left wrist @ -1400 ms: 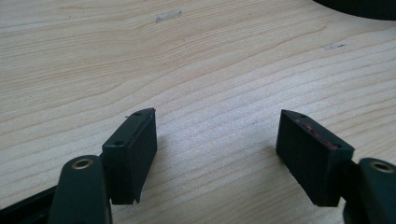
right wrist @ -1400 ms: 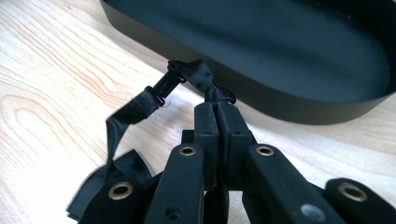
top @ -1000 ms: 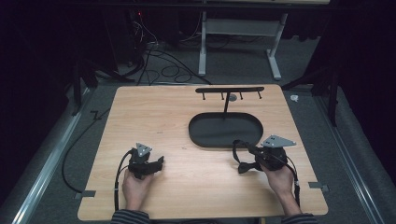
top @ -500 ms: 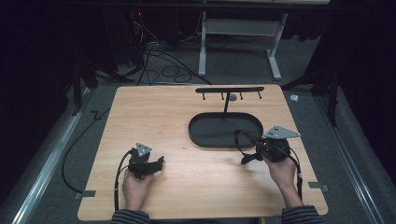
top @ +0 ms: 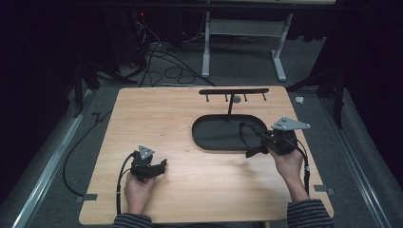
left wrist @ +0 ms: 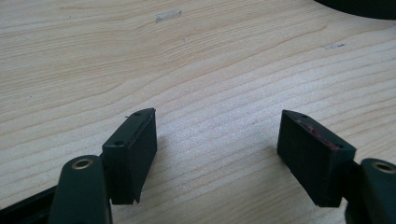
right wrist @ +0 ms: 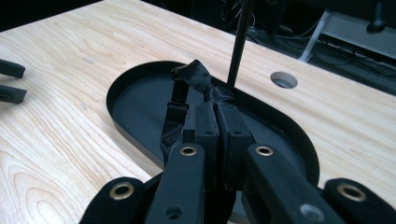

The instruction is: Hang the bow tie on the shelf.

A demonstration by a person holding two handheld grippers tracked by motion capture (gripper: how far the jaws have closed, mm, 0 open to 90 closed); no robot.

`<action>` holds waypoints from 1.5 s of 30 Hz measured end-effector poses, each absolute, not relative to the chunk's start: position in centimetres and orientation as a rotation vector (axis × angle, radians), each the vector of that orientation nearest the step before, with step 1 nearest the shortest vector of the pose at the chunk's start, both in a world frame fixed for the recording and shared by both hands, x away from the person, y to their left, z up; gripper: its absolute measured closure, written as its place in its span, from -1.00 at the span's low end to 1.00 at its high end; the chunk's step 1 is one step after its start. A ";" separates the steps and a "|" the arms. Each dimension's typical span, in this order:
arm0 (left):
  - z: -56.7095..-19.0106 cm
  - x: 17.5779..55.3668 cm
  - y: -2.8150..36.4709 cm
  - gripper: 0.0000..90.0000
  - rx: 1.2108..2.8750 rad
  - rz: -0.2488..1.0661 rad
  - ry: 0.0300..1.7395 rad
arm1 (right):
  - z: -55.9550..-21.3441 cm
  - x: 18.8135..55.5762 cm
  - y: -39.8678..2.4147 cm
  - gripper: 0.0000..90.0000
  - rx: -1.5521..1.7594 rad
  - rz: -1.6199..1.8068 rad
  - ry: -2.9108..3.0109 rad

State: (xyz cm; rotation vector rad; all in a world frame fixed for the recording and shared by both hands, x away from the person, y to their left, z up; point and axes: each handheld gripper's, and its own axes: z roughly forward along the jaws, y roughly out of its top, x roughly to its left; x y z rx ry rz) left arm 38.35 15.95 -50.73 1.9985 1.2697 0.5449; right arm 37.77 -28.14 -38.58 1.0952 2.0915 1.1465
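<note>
Your right gripper point(top: 253, 138), clamped on the black strap point(right wrist: 187, 100), has lifted it above the oval tray point(top: 209, 141) toward the hook rack point(top: 233, 91) ahead; your left gripper point(top: 159, 166), jaws apart, rests idle.

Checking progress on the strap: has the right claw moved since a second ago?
Yes. The right claw, shut on the black strap, moved up-picture over the black oval tray.

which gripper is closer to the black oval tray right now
Right. The right gripper, shut on a black strap, hangs over the black oval tray's near right edge. The left gripper sits open on the table, well off the tray's near left.
</note>
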 end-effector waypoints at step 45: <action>-50.7 38.4 16.0 -0.36 1.996 0.536 1.271 | -34.2 44.8 -27.4 0.99 1.134 1.194 2.006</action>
